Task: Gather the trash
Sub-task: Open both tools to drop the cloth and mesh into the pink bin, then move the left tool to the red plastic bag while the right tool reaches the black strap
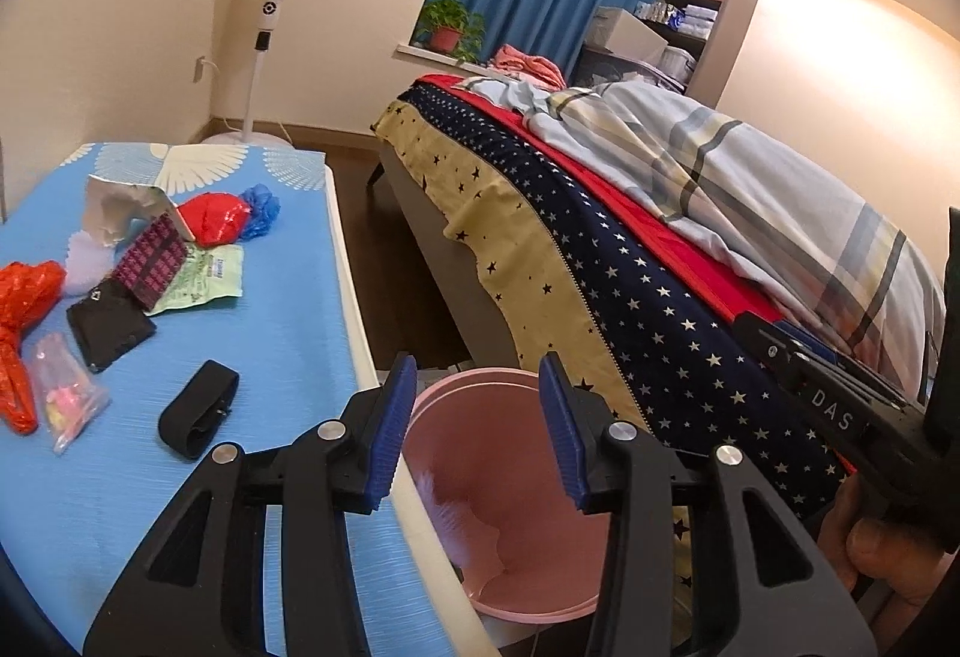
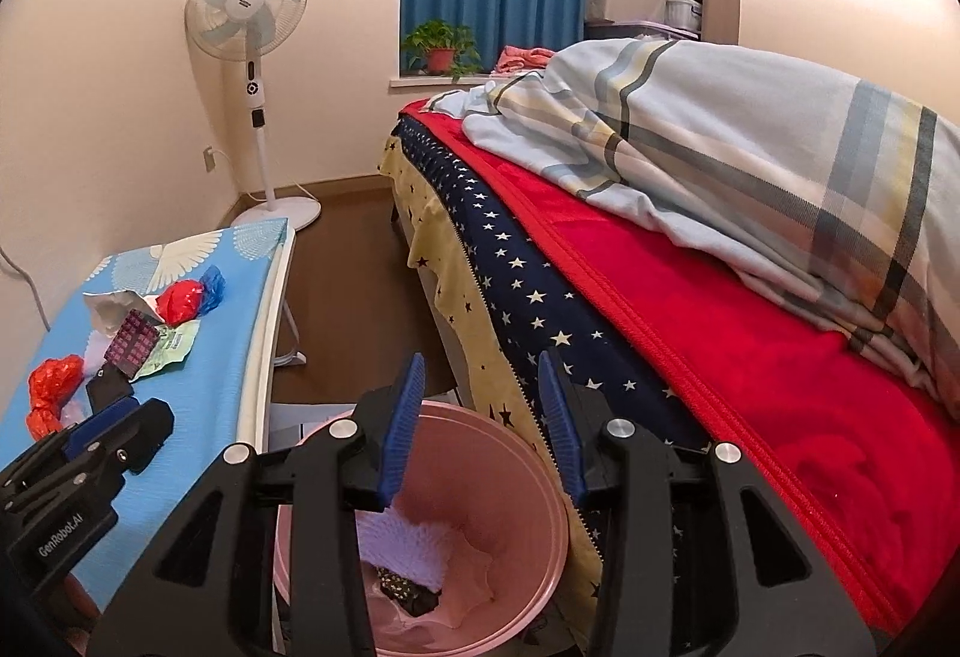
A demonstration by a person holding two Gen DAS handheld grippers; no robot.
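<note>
- You are holding the left gripper (image 1: 477, 432) over the pink bin (image 1: 480, 606) at lower centre, jaws standing apart, nothing between them.
- You are keeping the right gripper (image 2: 480, 429) over the same bin, jaws apart and empty.
- Lilac fluff (image 2: 408, 543) and a dark wrapper (image 2: 408, 591) are lying inside the bin.
- Remaining trash, including a red bag (image 1: 213, 219), is sitting on the blue table (image 1: 282, 321) at left.
- The bin is standing in the narrow gap between the table edge and the bed (image 1: 600, 267).

Bin (image 1: 516, 555) between table (image 1: 288, 309) and bed (image 1: 690, 249)
</note>
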